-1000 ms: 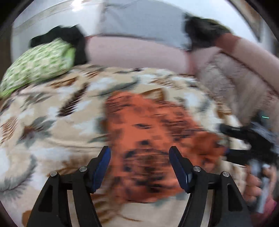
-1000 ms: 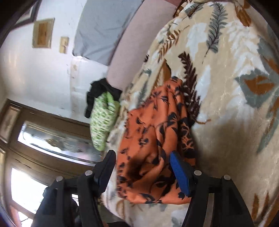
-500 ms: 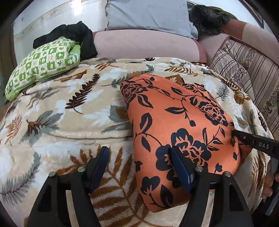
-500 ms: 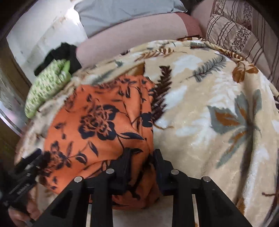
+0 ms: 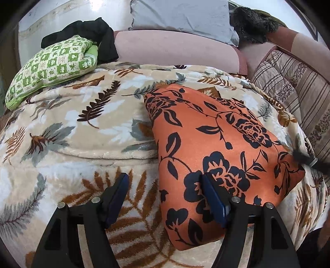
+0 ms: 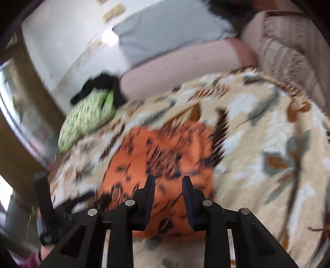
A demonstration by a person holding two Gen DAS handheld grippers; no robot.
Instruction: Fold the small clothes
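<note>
Looking along my left gripper (image 5: 164, 194), I see its jaws spread wide and holding nothing; the right-hand pad sits over the near edge of the orange floral garment (image 5: 216, 156), the left-hand pad over bare blanket. I cannot tell whether that pad touches the cloth or only hovers above it.

The garment lies folded into a rough rectangle on the leaf-print blanket (image 5: 82, 132), toward the right side of the bed and running away from me. Its far-right corner is close to a dark blurred object at the frame edge, which I take to be my right gripper (image 5: 307, 160) seen from the side.

The right wrist view is motion-blurred. There the right gripper (image 6: 168, 192) shows its jaws partly apart with a clear gap and nothing between them, above the near edge of the garment (image 6: 165, 148). The left gripper (image 6: 53, 204) appears at lower left in that view, dark and smeared.

Around the work: a green checked pillow (image 5: 51, 68) at the far left of the blanket, with a black cloth (image 5: 90, 35) bunched behind it. A pink bolster (image 5: 175, 49) runs along the head of the bed, a grey pillow (image 5: 181, 16) stands behind it, and a dark furry item (image 5: 253, 22) is beside that. A striped cushion (image 5: 292, 86) borders the blanket's right edge, near the garment.
</note>
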